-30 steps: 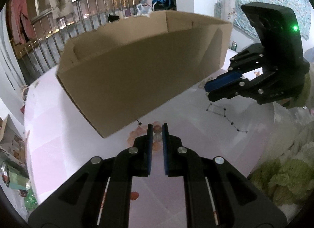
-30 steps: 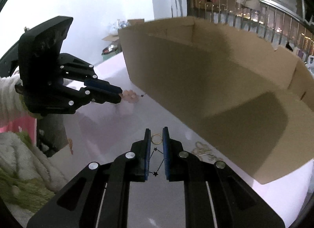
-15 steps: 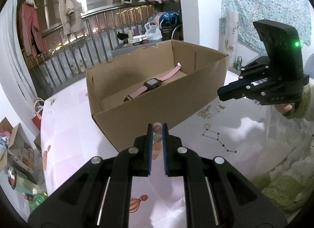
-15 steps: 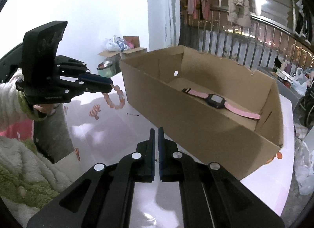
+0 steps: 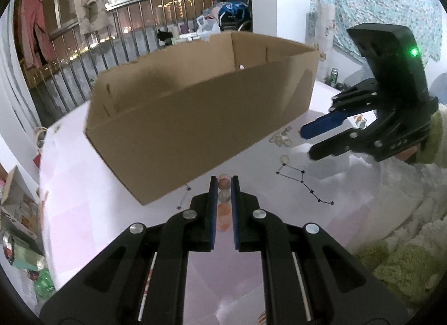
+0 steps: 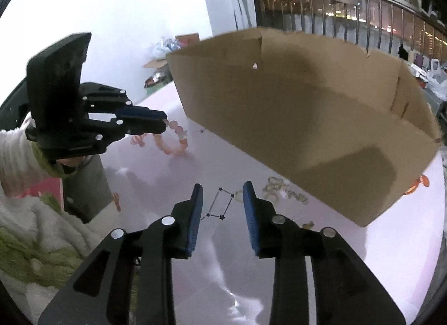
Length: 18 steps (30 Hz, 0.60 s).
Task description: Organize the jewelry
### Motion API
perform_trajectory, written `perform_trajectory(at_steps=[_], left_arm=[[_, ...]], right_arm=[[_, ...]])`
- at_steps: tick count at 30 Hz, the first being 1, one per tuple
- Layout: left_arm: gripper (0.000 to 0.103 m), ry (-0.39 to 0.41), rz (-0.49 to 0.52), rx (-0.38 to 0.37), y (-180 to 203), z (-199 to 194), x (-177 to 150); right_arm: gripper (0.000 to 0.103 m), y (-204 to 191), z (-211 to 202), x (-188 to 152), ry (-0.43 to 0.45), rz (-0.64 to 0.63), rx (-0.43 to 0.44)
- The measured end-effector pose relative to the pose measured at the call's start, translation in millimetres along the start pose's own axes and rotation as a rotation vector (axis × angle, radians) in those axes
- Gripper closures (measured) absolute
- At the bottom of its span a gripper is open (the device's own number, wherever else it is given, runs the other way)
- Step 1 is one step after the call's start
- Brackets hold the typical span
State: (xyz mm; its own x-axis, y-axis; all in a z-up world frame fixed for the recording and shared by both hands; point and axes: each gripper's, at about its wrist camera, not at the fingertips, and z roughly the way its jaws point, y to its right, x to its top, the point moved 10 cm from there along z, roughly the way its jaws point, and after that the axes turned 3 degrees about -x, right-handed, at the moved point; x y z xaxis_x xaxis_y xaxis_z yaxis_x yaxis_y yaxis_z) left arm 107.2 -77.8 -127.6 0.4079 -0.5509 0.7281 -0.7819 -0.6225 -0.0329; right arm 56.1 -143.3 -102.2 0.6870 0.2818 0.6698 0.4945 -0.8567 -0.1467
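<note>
Bracelet [image 6: 171, 140]: light, limp beads; pinched in left hand-held gripper [image 5: 224, 185].
Right hand-held gripper [image 6: 220, 195]: opening, empty, over ring [image 6: 239, 196] on counter [image 6: 307, 269].
Ring: tiny, slippery; pinch across band.

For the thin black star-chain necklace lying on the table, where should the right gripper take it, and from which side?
Probably from above, across one straight strand of the thin black star-chain necklace. It lies flat on the pink table between the opening fingers of the right gripper, so side approaches offer nothing to pinch.

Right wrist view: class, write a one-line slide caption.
Right tool opening over a thin necklace; left tool holds a pink bead bracelet beside the cardboard box.
</note>
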Motion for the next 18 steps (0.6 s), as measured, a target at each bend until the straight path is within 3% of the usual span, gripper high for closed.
perform_trajectory(at_steps=[6, 14, 18], left_arm=[[0.095, -0.032, -0.001, -0.026, 4, 14, -9], [0.095, -0.049, -0.015, -0.038, 5, 19, -16], [0.095, -0.052, -0.014, -0.039, 3, 17, -19]], right_arm=[[0.074, 5, 23, -2, -0.032, -0.009, -0.005], [0.091, 4, 38, 1, -0.051, -0.059, -0.034], [0.091, 3, 39, 1, -0.052, -0.069, -0.034]])
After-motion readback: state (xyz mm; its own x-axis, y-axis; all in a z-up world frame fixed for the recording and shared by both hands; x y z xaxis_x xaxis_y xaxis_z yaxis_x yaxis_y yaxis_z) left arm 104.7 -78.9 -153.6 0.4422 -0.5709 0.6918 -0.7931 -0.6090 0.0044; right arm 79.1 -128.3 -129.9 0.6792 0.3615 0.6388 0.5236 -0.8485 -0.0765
